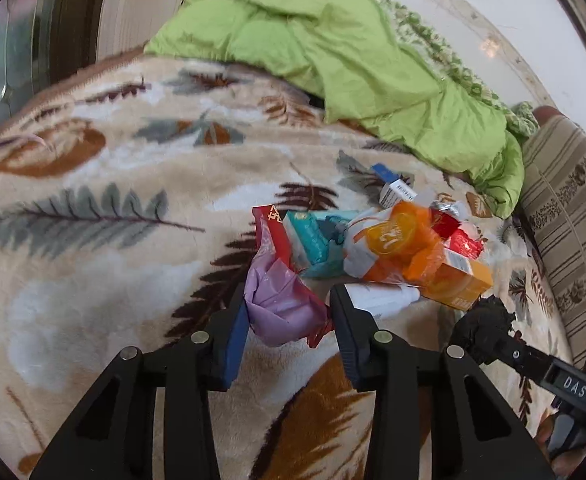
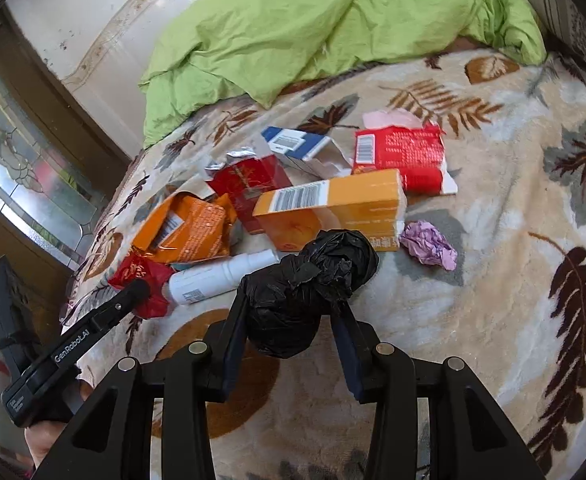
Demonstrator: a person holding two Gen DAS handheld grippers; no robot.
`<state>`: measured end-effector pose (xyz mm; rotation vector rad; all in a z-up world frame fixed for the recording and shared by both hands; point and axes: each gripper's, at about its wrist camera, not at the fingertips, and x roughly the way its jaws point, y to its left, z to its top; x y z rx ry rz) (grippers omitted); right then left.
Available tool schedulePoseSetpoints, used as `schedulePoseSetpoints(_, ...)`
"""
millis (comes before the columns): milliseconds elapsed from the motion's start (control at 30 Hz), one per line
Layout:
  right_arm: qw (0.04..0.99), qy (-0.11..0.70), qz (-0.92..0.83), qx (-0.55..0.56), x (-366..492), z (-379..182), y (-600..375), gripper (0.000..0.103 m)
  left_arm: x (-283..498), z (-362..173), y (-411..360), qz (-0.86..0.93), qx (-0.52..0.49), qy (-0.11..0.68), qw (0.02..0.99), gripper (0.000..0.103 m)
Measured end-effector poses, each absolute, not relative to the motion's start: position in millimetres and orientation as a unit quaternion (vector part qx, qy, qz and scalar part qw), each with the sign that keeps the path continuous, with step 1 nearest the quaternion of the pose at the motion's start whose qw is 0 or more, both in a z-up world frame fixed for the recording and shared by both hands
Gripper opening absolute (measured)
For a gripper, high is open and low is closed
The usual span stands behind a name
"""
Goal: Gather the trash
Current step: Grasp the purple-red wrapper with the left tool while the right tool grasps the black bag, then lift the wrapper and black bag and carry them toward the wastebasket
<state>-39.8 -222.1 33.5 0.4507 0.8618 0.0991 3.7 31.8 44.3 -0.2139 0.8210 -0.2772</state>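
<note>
A pile of trash lies on a leaf-patterned blanket [image 1: 93, 208]: an orange box [image 2: 333, 200], an orange snack bag [image 2: 189, 224], a white spray bottle [image 2: 221, 276], red packets [image 2: 401, 152], a blue and white carton [image 2: 293, 140], a teal pack [image 1: 317, 240] and a crumpled purple paper [image 2: 429, 244]. My left gripper [image 1: 289, 316] is shut on a red and purple wrapper [image 1: 281, 308]. My right gripper [image 2: 293, 316] is shut on a rolled black plastic bag [image 2: 305, 288], held just in front of the pile. The black bag also shows in the left wrist view [image 1: 485, 324].
A crumpled green quilt [image 1: 333, 56] lies at the far side of the bed. A striped cushion [image 1: 565, 216] stands at the right. A white wall [image 2: 93, 8] and a glass-panelled door [image 2: 25, 160] are beyond the bed.
</note>
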Motion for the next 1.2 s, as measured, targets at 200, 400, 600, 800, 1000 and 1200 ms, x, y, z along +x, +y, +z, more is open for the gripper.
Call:
schedulePoseSetpoints(200, 0.907, 0.384, 0.044, 0.170, -47.7, 46.6, -213.2, 0.044, -21.1, 62.9, 20.9, -0.160, -0.077, 0.357, 0.917, 0.038)
schedulePoseSetpoints(400, 0.917, 0.368, 0.056, 0.142, -47.4, 52.6, -201.4, 0.044, -40.7, 74.7, 0.0, -0.175, -0.021, 0.321, 0.931, 0.038)
schedulePoseSetpoints(600, 0.922, 0.365, 0.059, 0.119, -46.2, 54.1, -192.4, 0.044, -45.0, 75.7, -6.1, -0.159, 0.022, 0.303, 0.939, 0.039)
schedulePoseSetpoints(800, 0.923, 0.366, 0.058, 0.107, -46.0, 53.7, -188.0, 0.044, -44.1, 76.1, -7.4, -0.125, 0.051, 0.291, 0.947, 0.039)
schedulePoseSetpoints(1000, 0.925, 0.362, 0.060, 0.094, -48.0, 55.2, -183.5, 0.044, -41.0, 77.2, -6.8, -0.102, 0.063, 0.284, 0.951, 0.039)
schedulePoseSetpoints(1200, 0.926, 0.361, 0.061, 0.090, -47.0, 55.2, -180.9, 0.044, -36.1, 75.4, -5.1, -0.088, 0.070, 0.289, 0.951, 0.039)
